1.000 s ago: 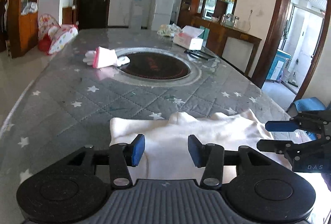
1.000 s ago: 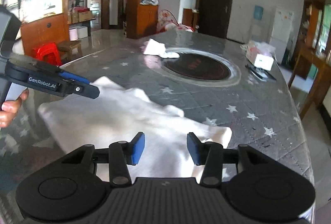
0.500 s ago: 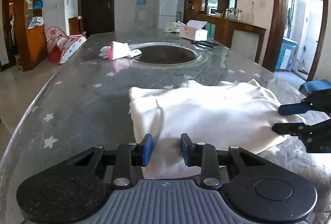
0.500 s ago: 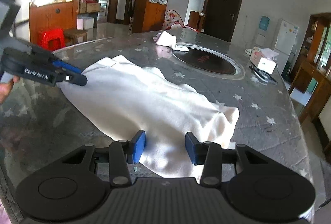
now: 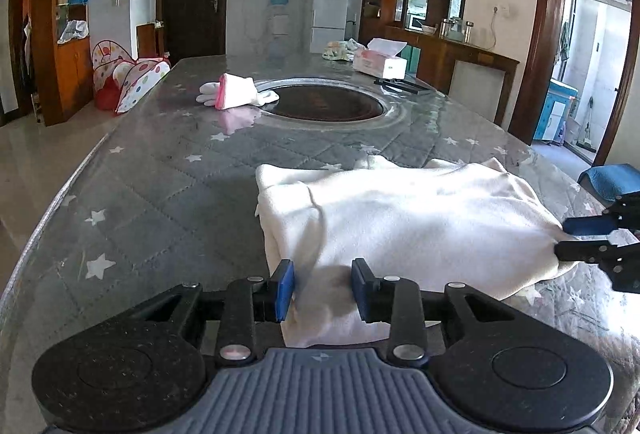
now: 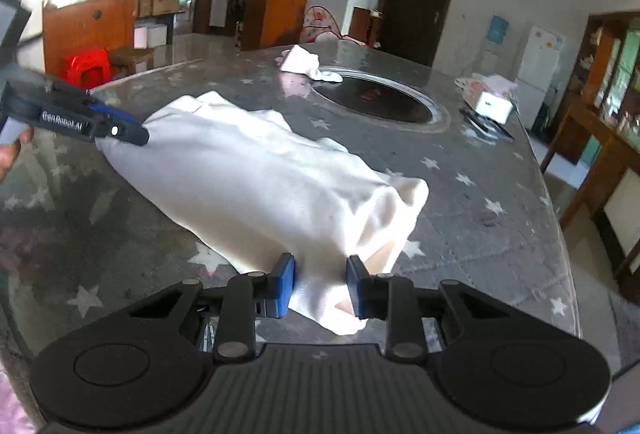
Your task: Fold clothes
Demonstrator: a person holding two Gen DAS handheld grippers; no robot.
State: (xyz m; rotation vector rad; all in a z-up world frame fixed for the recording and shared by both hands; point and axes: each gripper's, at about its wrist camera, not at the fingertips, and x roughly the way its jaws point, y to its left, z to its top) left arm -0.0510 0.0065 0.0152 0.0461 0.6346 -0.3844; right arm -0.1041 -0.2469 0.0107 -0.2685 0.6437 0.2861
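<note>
The white garment [image 5: 404, 222] lies on the counter [image 5: 160, 193] at its near end, already doubled over into a thick, loose bundle with uneven edges, so I judge the folding is partly done and at least one more fold, plus some squaring up, is left.

The left gripper [image 5: 322, 290] sits at the garment's near left corner. Its fingers [image 5: 285, 290] stand a moderate gap apart and are opening slightly; cloth lies between them and brushes the left one, but they do not look clamped on it. From the right wrist view this gripper [image 6: 132, 133] shows at about 9 o'clock, its tips over the cloth's far corner.

The right gripper [image 6: 320, 284] is at the near right corner, at about 6 o'clock in its own view. Its fingers [image 6: 286, 284] are closing with a bunch of cloth between them; a gap shows beside the right one, so the grip seems not yet made.

Farther up the counter, at about 12 o'clock, a pair of gloves [image 5: 236, 95] lies beside a round inset hob [image 5: 326, 107], well apart from the garment.
</note>
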